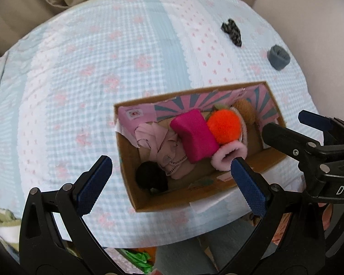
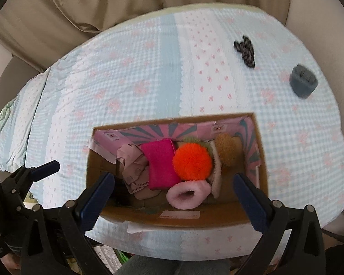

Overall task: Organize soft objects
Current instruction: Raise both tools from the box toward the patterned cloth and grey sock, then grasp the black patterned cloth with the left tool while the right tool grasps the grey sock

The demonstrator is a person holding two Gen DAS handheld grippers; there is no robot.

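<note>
The soft things, an orange pom-pom (image 2: 192, 163), magenta pad (image 2: 161, 166) and pink fluffy ring (image 2: 187, 194), are lying packed in the cardboard box (image 2: 183, 220); a dark patterned piece (image 2: 245, 50) and grey roll (image 2: 303, 82) are waiting well apart on the quilted bed (image 2: 135, 73). I'm hovering both empty over the box, my left hand-held gripper (image 1: 170, 184) and right hand-held gripper (image 2: 173, 202) spread wide, probably readying for those two.
</note>
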